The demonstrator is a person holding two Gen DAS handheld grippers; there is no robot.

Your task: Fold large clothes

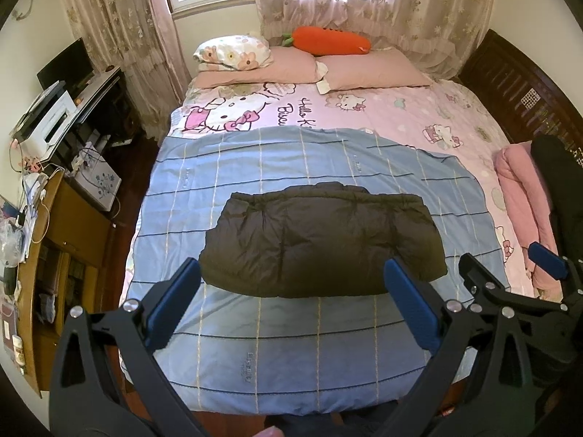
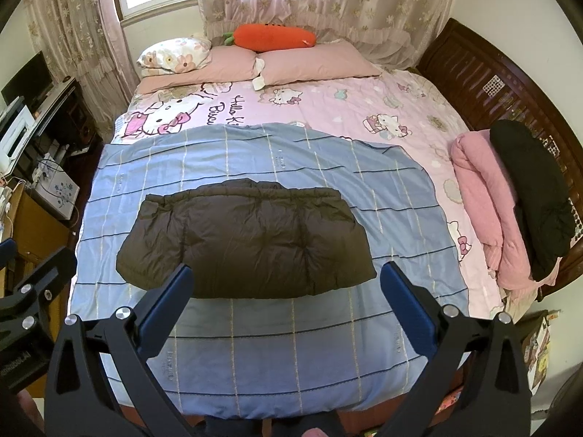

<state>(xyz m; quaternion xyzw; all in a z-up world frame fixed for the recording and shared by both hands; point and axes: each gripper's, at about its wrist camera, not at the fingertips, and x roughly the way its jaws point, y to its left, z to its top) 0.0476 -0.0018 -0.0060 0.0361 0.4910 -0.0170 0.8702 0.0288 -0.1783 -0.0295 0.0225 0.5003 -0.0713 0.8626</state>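
A puffy dark-brown quilted jacket [image 1: 322, 244], folded into a rounded rectangle, lies on a smooth blue checked sheet [image 1: 291, 357]. Both blue-padded black tools, left tool [image 1: 291, 284] and right tool [image 2: 286, 287], hover with fingers apart, holding nothing.

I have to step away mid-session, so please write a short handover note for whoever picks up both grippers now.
Left hand-held gripper: open, empty, held above the near end of the bed.
Right hand-held gripper: open, empty, alongside it.
Dark puffer jacket: folded into a compact rectangle on the blue checked sheet.
Pink garment and black garment: piled at the bed's right edge.
Left: possibly those two.
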